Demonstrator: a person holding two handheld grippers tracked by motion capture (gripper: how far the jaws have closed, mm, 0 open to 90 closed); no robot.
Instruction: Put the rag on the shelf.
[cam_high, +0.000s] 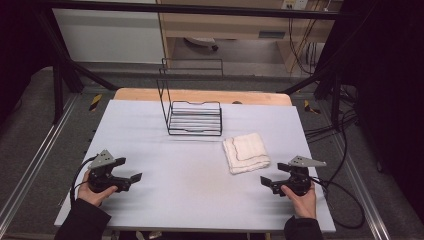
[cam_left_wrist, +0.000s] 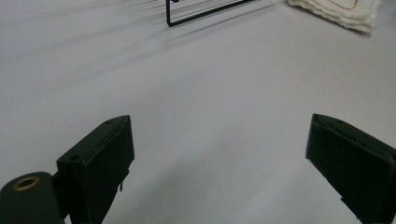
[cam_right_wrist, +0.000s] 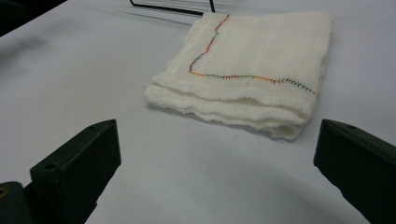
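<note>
While both grippers rest low at the near edge of the worktop (cam_high: 150, 150), nothing is in hand yet.

Cloth: folded white cloth (cam_high: 246, 152) lies flat on the worktop, just right of centre, near the front corner of the black wire rack (cam_high: 195, 117) but apart from it.

Right gripper (cam_high: 267, 182): fingers (cam_right_wrist: 74, 172) spread wide, empty, aimed at the cloth's near folded edge; bare worktop lies between.

Left gripper (cam_high: 132, 178): fingers (cam_left_wrist: 98, 163) released, empty, well apart from the cloth, pointing toward the rack's base.

Handling: looks soft, light and limp; several layers stacked, so a shallow pinch would likely lift the top layers alone and let the fold fall open. It should not slip much on the pads.

Where to grip: judged best at the thick near edge or a corner, fingers going low to take in every layer.

Hard to make out: layer count uncertain; coloured stitching (cam_right_wrist: 243, 78) runs across the top, its far end cut off. Rack's upper frame blends into the dark background; whether its tall side is a handle or a wall I cannot tell.
</note>
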